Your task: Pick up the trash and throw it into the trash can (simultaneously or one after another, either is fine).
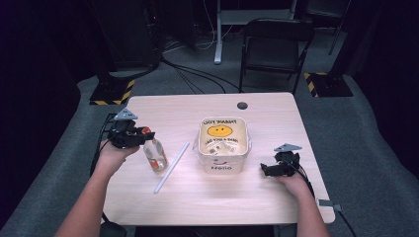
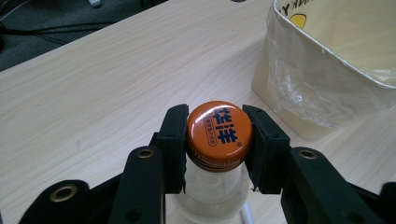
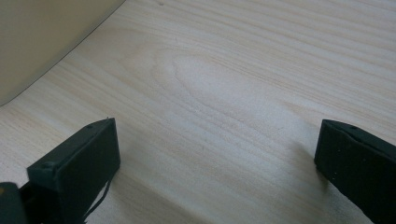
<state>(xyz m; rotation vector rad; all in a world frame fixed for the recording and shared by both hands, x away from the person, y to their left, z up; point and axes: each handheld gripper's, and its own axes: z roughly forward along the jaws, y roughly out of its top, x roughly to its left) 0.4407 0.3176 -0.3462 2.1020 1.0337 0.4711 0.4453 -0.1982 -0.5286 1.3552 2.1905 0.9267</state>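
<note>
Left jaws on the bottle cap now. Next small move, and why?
Probably twist the orange cap to loosen it. The left gripper has its jaws pressed on both sides of the cap, and the clear bottle stands upright on the table. The right gripper rests open, apart from the bottle, so it could steady the bottle first.

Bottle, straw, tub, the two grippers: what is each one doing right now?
Bottle: upright on the table, orange cap on, almost empty.
Left gripper: shut on the cap, one jaw on each side.
Right gripper: open, nothing between its jaws, low over the table.
Straw: lying flat on the table, untouched.
Tub: upright, open at the top, lined with clear plastic.
</note>
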